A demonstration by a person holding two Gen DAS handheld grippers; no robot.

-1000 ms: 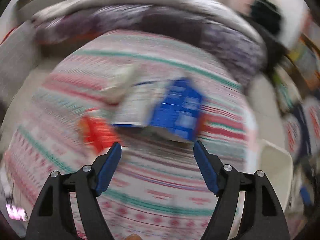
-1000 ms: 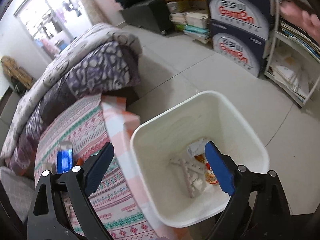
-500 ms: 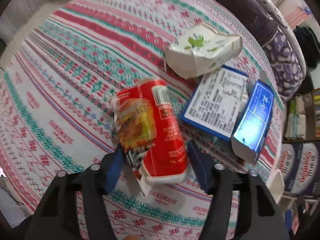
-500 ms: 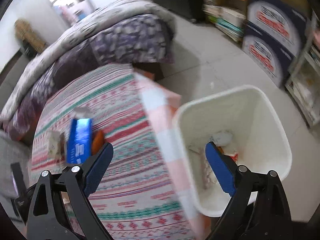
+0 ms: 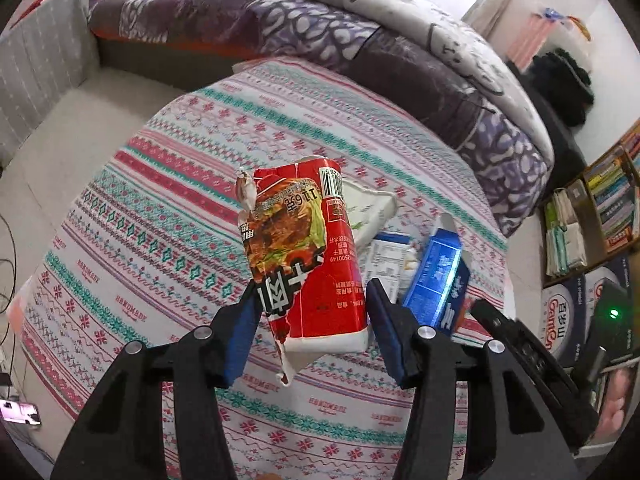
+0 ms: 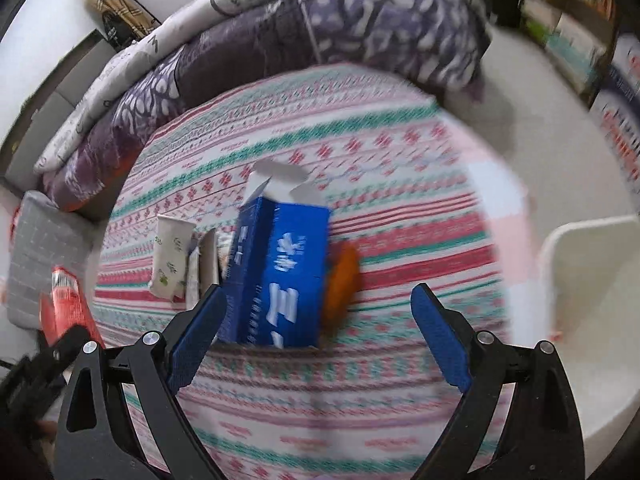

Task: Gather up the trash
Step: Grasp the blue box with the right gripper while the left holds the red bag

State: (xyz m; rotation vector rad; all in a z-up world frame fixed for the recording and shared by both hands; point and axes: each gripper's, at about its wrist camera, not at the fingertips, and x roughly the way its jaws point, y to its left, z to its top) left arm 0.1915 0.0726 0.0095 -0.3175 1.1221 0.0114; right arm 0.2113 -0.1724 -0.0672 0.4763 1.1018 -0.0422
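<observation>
Tablecloth (image 5: 168, 216) farther below; left tongs (image 5: 312, 320) closing, lifted red packet (image 5: 304, 256).

- A patterned cloth (image 5: 168, 200) in red, green and white stripes covers the surface.
- A purple and white quilt (image 5: 360, 40) lies bunched across the top of the frame.
- Bookshelves (image 5: 600, 208) stand at the right edge.

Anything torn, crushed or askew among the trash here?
Yes. The red printed food carton between the closing left gripper pads has a ragged, torn edge. The blue cardboard box on the patterned cloth has open flaps.
</observation>
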